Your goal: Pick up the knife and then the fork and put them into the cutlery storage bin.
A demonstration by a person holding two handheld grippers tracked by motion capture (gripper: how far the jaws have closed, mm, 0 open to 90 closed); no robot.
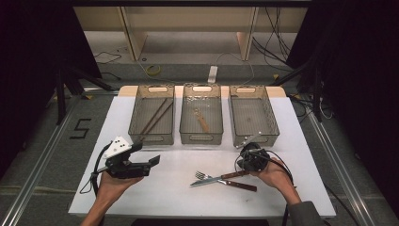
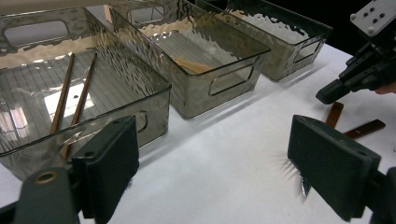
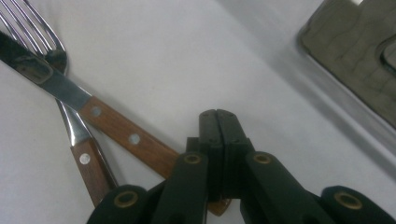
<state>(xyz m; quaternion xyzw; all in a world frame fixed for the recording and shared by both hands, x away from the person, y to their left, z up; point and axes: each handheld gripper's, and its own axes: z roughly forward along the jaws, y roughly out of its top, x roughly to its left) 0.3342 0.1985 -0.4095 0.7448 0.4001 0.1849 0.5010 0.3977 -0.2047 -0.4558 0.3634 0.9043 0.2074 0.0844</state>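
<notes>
Nearest the camera, the person's two forearms entered from the bottom edge, each hand carrying one set of tongs over the white desk [image 1: 155, 197]. Left tongs [image 1: 149, 162] were held released above a bare part of the desk, jaws well apart with nothing between them, apparently kept clear while the other hand worked. Right tongs [image 1: 244, 165] pointed down at the cutlery with their jaws clenched together. In the right gripper view the pads met just at the butt end of the knife [image 3: 112, 126]; whether they pinched the wooden handle or closed beside it could not be told.

Knife and fork [image 1: 221, 181] lay crossed on the desk between the hands, the knife on top, so it had to be lifted first.

Farther back, three clear bins stood side by side along the far edge, presumably one per utensil type. The left bin [image 1: 151, 136] held chopsticks [image 1: 157, 115], the middle bin [image 1: 201, 139] a wooden utensil [image 1: 202, 121], and the right bin [image 1: 254, 139] held nothing, nearest the right tongs.
</notes>
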